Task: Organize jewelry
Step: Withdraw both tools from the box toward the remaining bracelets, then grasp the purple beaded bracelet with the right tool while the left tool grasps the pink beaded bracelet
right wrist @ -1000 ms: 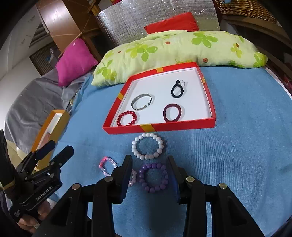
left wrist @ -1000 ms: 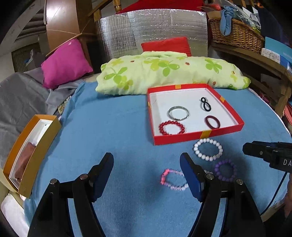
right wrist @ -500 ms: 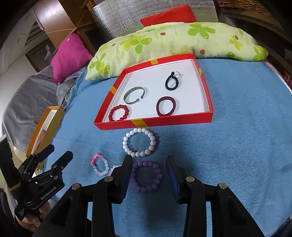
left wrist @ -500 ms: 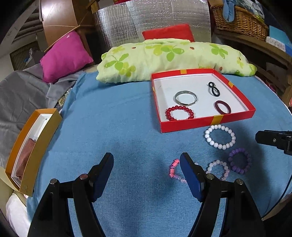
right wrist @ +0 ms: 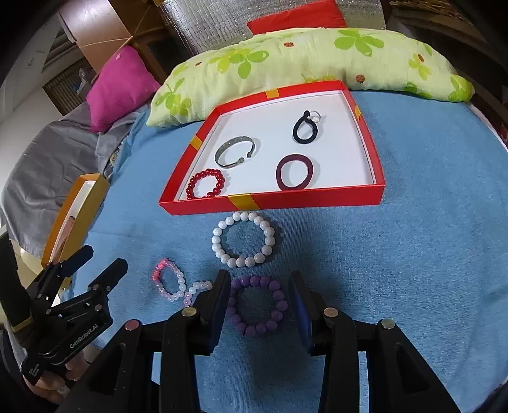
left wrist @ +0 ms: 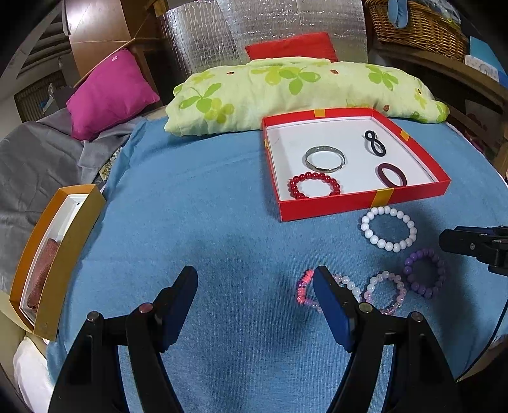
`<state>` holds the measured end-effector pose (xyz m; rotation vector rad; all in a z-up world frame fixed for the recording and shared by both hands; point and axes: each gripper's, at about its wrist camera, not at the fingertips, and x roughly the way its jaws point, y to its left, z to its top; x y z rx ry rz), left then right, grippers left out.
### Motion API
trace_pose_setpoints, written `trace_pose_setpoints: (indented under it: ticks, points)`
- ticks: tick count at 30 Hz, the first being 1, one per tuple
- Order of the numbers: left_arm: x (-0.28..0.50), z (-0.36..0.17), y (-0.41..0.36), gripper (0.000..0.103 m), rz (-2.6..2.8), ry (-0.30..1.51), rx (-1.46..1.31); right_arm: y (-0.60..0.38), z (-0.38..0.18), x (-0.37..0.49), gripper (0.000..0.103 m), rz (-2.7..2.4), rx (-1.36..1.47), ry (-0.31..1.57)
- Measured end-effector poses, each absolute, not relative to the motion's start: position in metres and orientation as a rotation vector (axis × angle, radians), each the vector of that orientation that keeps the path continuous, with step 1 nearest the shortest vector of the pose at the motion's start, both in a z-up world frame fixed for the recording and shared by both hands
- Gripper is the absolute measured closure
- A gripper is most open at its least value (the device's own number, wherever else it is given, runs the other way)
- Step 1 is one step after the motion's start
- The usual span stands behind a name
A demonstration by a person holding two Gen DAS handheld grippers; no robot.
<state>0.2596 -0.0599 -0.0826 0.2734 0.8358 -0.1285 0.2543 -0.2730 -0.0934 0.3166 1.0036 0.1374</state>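
Observation:
A red tray (left wrist: 365, 205) (right wrist: 317, 203) holds a silver bangle (left wrist: 324, 158), a red bead bracelet (left wrist: 314, 189), a black hair tie (left wrist: 374, 143) and a maroon hair tie (left wrist: 391, 174). On the blue cloth in front lie a white bead bracelet (right wrist: 243, 240), a purple bead bracelet (right wrist: 257, 305) and a twisted pink bead bracelet (right wrist: 173, 282). My right gripper (right wrist: 258, 287) is open, its fingers on either side of the purple bracelet. My left gripper (left wrist: 254, 289) is open and empty over bare cloth, left of the pink bracelet (left wrist: 306, 290).
A green leaf-print pillow (left wrist: 285, 89) lies behind the tray. A magenta cushion (left wrist: 108, 92) and grey fabric are at the left. An orange box (left wrist: 54, 254) sits at the cloth's left edge. A wicker basket (left wrist: 416, 28) stands on a shelf at the right.
Both grippers have drawn back toward me and turned slightly. The right gripper now straddles the purple bracelet more closely. No jewelry has moved.

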Motion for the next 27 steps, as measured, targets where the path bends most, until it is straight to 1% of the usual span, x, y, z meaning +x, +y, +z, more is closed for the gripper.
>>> trace_pose_setpoints:
  ticks: [14, 19, 27]
  points:
    - [0.273, -0.105, -0.041, 0.027, -0.113, 0.967, 0.218, -0.279, -0.101, 0.262, 0.062, 0.108, 0.335, 1.019]
    - [0.272, -0.106, -0.038, 0.027, -0.131, 0.975, 0.213, -0.287, -0.104, 0.263, 0.062, 0.099, 0.354, 1.031]
    - [0.272, -0.113, -0.04, 0.027, -0.142, 0.998, 0.245, -0.289, -0.115, 0.258, 0.062, 0.109, 0.282, 1.072]
